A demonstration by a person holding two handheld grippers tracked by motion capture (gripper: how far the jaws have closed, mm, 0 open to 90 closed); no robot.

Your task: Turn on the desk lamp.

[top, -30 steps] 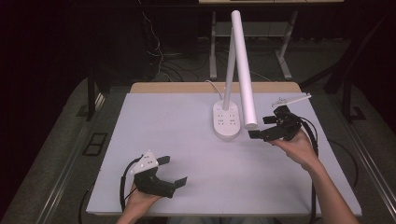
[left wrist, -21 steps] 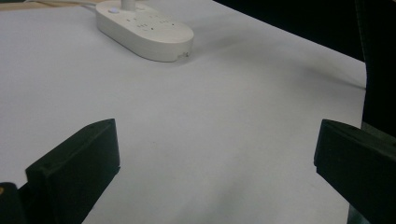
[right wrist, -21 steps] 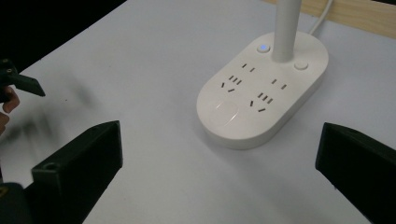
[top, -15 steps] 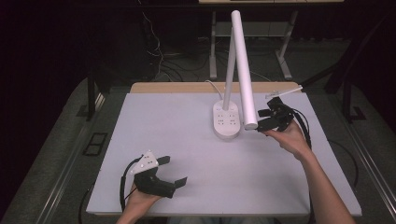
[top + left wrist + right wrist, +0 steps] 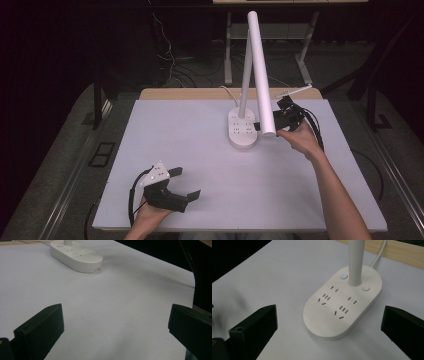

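A white desk lamp stands at the table's back centre. Its oval base (image 5: 243, 132) carries several sockets, and a thin stem (image 5: 244, 75) rises from it. The long tube head (image 5: 262, 70) slopes down toward the right of the base. My right gripper (image 5: 274, 119) hovers open just right of the base, partly behind the tube's lower end. Its own view shows the base (image 5: 342, 307) between the wide jaws, with a blue-lit button (image 5: 343, 276) beside the stem (image 5: 355, 262). My left gripper (image 5: 186, 182) rests open near the front edge, holding nothing.
A white cord (image 5: 379, 255) leaves the base toward the table's wooden back edge (image 5: 200, 93). The left gripper view shows the base (image 5: 77, 256) far off across the bare white tabletop (image 5: 120, 302). Dark floor and cables (image 5: 170, 60) lie beyond the table.
My right gripper has moved left and away from me, closing in on the lamp base behind the tube's end. The left gripper has stayed put.
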